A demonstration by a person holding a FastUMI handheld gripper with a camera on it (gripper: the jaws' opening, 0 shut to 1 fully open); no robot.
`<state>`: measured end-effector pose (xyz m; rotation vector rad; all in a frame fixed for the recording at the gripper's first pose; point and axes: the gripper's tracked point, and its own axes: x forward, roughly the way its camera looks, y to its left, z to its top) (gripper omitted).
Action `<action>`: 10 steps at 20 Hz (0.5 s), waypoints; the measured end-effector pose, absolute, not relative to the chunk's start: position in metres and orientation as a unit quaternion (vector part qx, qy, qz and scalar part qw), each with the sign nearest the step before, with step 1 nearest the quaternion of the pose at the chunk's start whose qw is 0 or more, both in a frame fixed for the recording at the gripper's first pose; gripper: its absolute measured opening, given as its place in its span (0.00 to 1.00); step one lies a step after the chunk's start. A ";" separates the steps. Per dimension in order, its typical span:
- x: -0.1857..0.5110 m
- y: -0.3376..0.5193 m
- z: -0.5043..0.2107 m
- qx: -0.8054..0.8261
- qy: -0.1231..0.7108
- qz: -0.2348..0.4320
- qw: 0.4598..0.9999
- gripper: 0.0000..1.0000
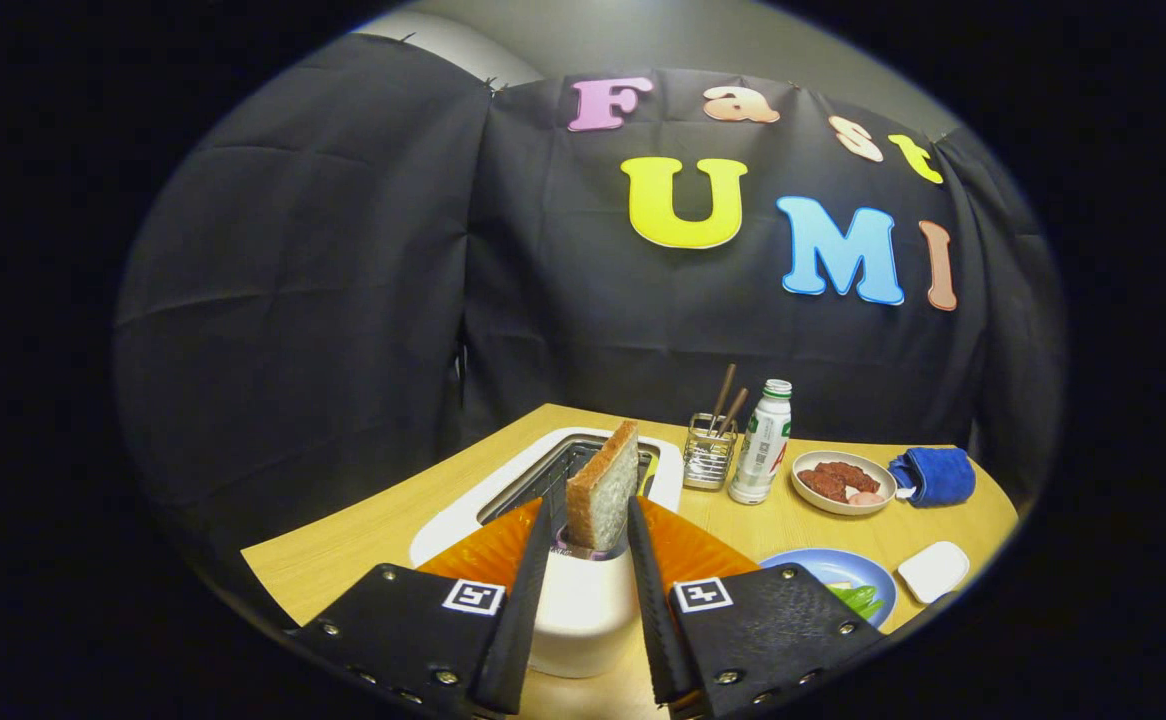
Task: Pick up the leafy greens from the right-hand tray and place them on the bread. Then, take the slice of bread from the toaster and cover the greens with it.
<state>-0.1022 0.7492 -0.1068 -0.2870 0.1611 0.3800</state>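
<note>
A slice of brown-crusted bread (603, 488) stands upright between my two fingers, its lower part pinched from both sides. My gripper (589, 522) is shut on it, just above the slot of the white toaster (443, 530); the slice seems partly lifted out. To the right of my right finger a blue plate (828, 568) holds leafy greens (858, 600), half hidden behind the finger's black mount. I cannot tell whether bread lies under the greens.
Beyond the toaster stand a wire holder with chopsticks (710, 452) and a white bottle (761, 442). Further right are a bowl of reddish meat (843, 482), a folded blue cloth (935, 476) and a small white dish (933, 571) near the wooden table's edge.
</note>
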 end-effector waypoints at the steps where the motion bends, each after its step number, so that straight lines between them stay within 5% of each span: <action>1: -0.097 0.749 -0.105 -0.142 0.078 0.176 0.971 0.47; 6: -0.081 0.761 -0.115 -0.138 0.093 0.155 0.974 0.45; 7: -0.079 0.762 -0.114 -0.136 0.093 0.151 0.975 0.18; 10: -0.076 0.759 -0.112 -0.152 0.070 0.152 0.974 0.09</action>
